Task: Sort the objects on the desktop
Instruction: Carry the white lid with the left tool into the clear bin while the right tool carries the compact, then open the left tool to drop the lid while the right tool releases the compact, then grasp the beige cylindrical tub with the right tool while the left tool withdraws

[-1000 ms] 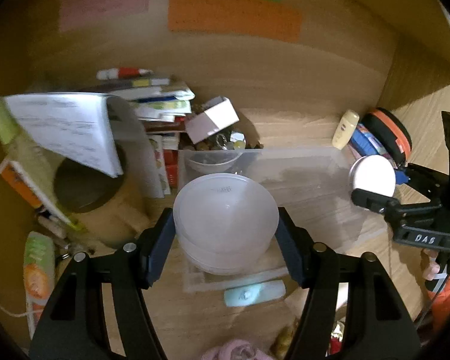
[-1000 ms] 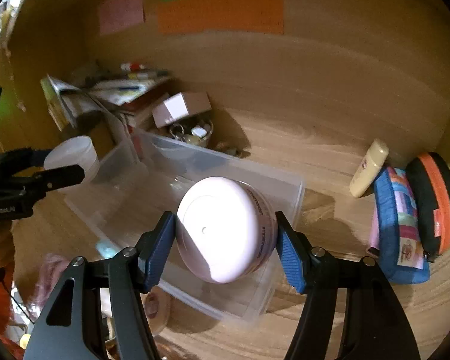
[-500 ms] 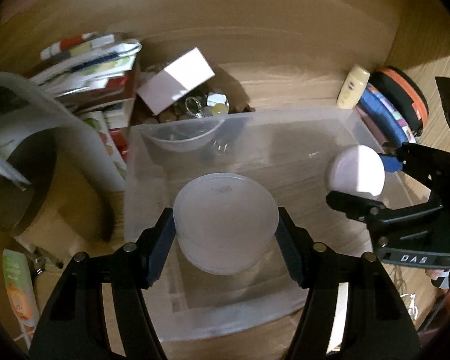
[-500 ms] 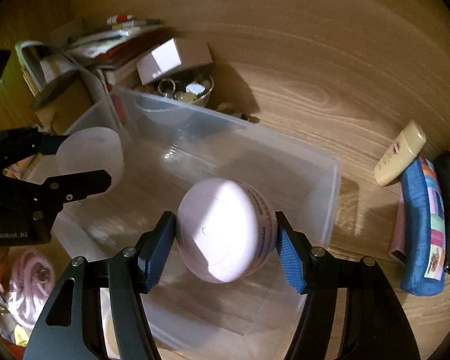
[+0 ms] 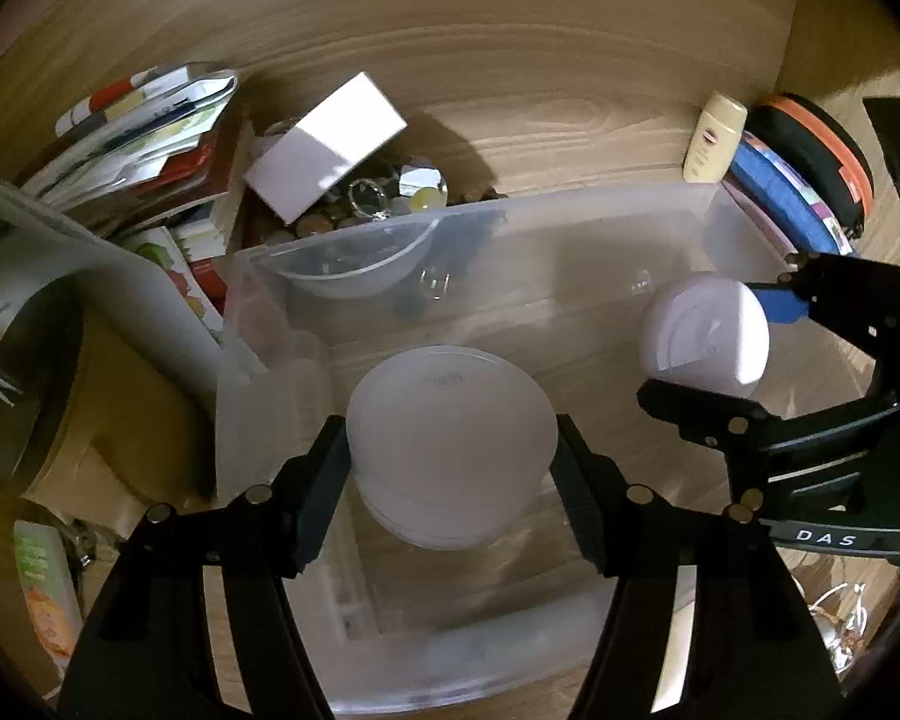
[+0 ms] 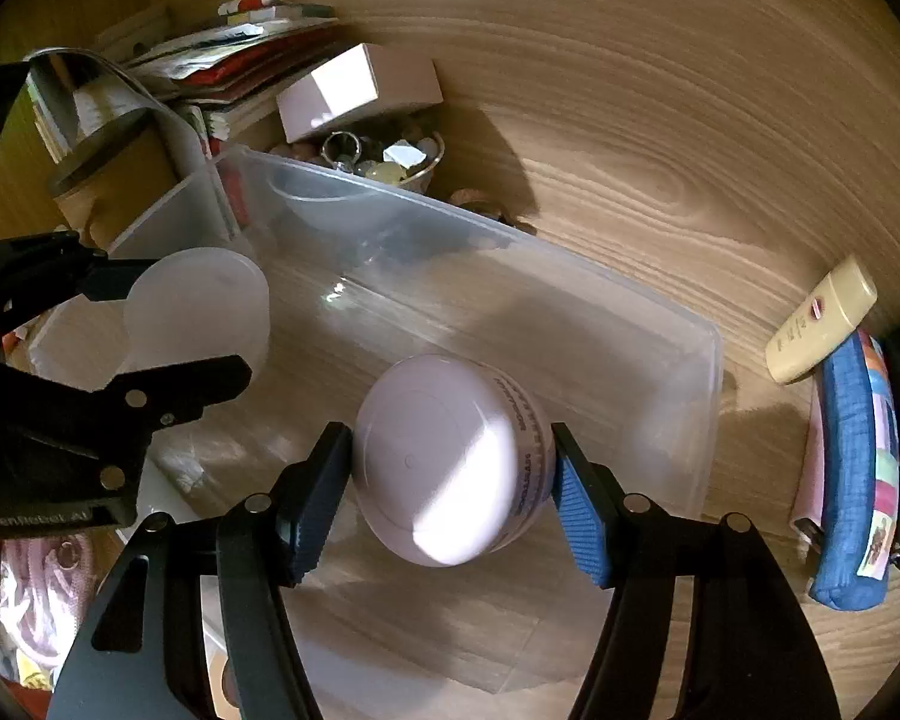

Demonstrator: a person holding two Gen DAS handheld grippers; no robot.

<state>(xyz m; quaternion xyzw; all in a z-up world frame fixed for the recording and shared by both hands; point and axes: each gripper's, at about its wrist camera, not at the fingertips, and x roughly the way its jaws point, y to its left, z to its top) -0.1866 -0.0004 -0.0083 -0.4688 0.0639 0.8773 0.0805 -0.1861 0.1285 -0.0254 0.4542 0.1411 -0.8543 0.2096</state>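
Left wrist view: a translucent frosted jar (image 5: 450, 438) is clamped between the pads of the left tool (image 5: 450, 468), held low over the open clear plastic bin (image 5: 570, 222) that sits on the wooden table (image 5: 540, 90). At the right of the same view, the right tool (image 5: 720, 348) is seen with a white round jar (image 5: 702, 336) gripped between its fingers, also over the bin's interior. Seen from the right wrist, the white round jar (image 6: 450, 462) is pinched on both sides by blue-faced pads (image 6: 576, 516) of the right tool (image 6: 450, 492), its lid turned toward the camera and printed lettering running along its side; the bin wall (image 6: 708, 372) lies just beyond it. The left tool (image 6: 168, 324) is shown at the left edge with the frosted jar (image 6: 198, 306) held in it above the bin's far left end. Behind the bin, a white box (image 6: 360, 90) is propped over a small bowl of trinkets (image 6: 390, 156), beside a stack of books and papers (image 6: 240, 48). To the right of the bin, well apart from it, a cream tube (image 6: 822, 324) is leaned against a blue pouch (image 6: 852, 468), with a black and orange case (image 5: 816, 144) behind them.
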